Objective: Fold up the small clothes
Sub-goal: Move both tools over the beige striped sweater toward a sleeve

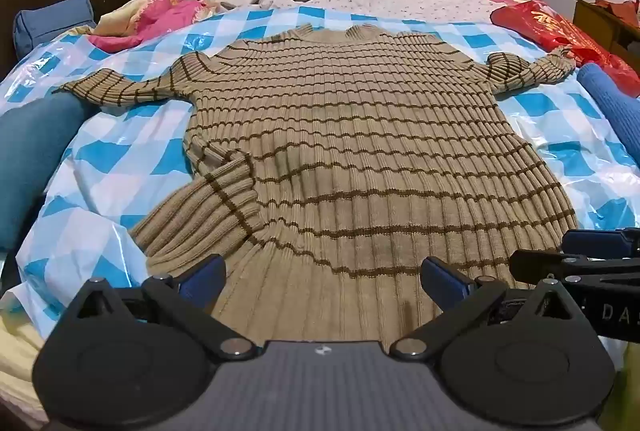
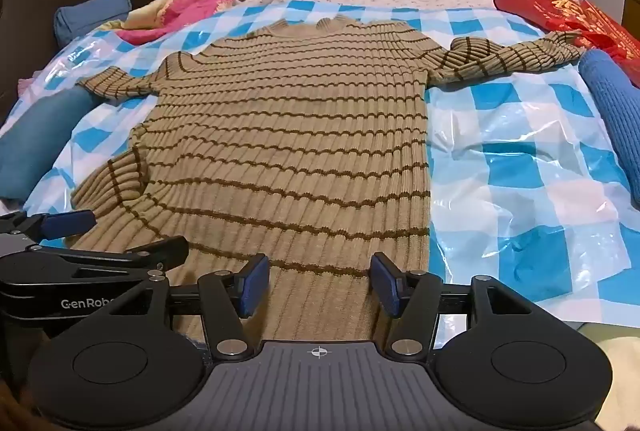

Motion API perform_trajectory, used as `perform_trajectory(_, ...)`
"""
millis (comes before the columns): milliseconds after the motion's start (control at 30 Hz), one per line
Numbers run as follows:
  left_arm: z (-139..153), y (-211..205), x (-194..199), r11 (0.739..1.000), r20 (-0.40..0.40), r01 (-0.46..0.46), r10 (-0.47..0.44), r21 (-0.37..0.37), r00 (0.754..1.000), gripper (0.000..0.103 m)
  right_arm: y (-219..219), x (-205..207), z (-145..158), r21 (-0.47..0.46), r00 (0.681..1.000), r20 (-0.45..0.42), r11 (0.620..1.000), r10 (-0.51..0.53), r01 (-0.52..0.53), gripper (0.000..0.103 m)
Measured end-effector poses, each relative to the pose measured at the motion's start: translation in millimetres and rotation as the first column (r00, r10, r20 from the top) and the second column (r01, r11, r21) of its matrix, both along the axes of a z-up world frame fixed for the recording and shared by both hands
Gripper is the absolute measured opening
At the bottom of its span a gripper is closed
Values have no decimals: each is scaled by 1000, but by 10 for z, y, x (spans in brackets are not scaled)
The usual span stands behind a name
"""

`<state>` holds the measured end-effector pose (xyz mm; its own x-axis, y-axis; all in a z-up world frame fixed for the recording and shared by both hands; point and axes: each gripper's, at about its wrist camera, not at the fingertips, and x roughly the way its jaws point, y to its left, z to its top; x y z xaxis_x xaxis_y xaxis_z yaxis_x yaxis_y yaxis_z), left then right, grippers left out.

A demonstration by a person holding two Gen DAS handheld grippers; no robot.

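Both grippers' jaws gape empty over the sweater [image 1: 340,135], rolled jeans [image 1: 28,159] and blue knit [image 1: 616,107] flanking it.

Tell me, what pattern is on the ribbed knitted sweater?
Tan ribbed knitted sweater: thin dark brown horizontal stripes, clearest in left wrist view.

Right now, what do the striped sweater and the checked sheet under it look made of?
Striped sweater: a ribbed knit, likely wool or acrylic, matte; raised vertical ribs show. Checked sheet: thin plastic film, glossy; it crinkles and throws bright glare.
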<state>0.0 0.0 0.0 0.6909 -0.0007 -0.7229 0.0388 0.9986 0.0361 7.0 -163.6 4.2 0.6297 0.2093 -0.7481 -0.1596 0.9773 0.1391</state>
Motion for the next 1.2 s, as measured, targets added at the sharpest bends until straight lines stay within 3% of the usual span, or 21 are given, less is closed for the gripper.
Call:
perform_trajectory(733, -43, -7, 15, 1000, -23, 0, -1, -7, 1000, 103, -4, -1, -18, -6, 1000, 5, 1000, -8, 8, 57)
perform_trajectory(1200, 82, -153, 211, 999, 26, 42, -42, 13, 999, 103, -146, 182, 122, 12, 997, 27, 998, -67, 67, 57)
